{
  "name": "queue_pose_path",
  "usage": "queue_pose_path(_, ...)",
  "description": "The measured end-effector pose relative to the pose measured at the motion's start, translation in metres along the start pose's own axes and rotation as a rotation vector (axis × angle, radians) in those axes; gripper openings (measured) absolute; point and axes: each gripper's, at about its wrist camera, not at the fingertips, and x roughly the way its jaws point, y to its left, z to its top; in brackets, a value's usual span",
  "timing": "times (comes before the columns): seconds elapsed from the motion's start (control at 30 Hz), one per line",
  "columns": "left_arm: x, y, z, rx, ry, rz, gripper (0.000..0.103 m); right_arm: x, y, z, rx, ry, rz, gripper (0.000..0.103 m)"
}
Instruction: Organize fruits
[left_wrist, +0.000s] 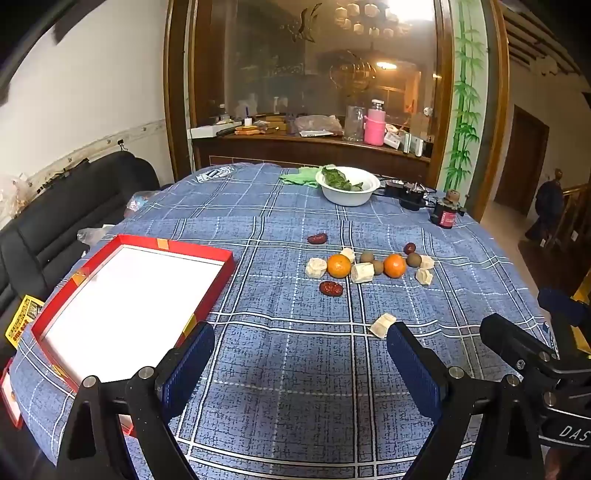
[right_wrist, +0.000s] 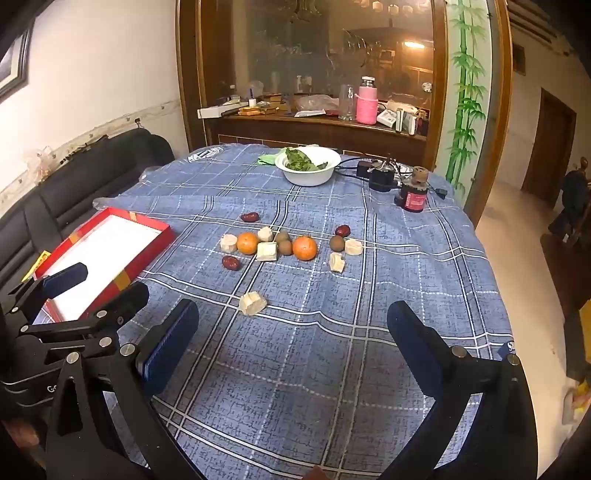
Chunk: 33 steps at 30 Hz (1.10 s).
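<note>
Fruits lie in a loose row mid-table: two oranges (left_wrist: 338, 266) (left_wrist: 394, 265), several brown longans (left_wrist: 377, 266), several red dates (left_wrist: 331, 288) and several pale beige chunks (left_wrist: 362, 273); one chunk (left_wrist: 383, 325) lies apart, nearer me. The same row shows in the right wrist view, with oranges (right_wrist: 247, 243) (right_wrist: 304, 247) and the lone chunk (right_wrist: 252, 303). A red box with a white, empty inside (left_wrist: 122, 299) (right_wrist: 110, 236) sits at the left. My left gripper (left_wrist: 301, 362) is open and empty above the cloth. My right gripper (right_wrist: 293, 339) is open and empty too.
A white bowl of green leaves (left_wrist: 349, 189) (right_wrist: 308, 164) stands at the far side, with a green cloth beside it. Black gadgets and a small red-labelled jar (left_wrist: 447, 214) (right_wrist: 413, 195) sit far right. A black sofa (left_wrist: 74, 206) lies left of the table.
</note>
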Motion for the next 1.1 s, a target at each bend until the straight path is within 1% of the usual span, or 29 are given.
queue_pose_path(0.33, 0.0092, 0.0014, -0.0001, -0.005, 0.002, 0.002, 0.093, 0.0006, 0.0007, -0.0010, 0.001, 0.003, 0.001, 0.103)
queue_pose_path(0.37, 0.0022, -0.0006, -0.0033, 0.000, -0.012, 0.010, 0.093, 0.0007, 0.0007, -0.0012, 0.000, 0.003, 0.000, 0.103)
queue_pose_path(1.1, 0.0060, 0.0034, -0.0009, -0.011, -0.003, 0.007, 0.093, 0.0031, 0.0031, -0.0022, -0.001, 0.009, 0.004, 0.103)
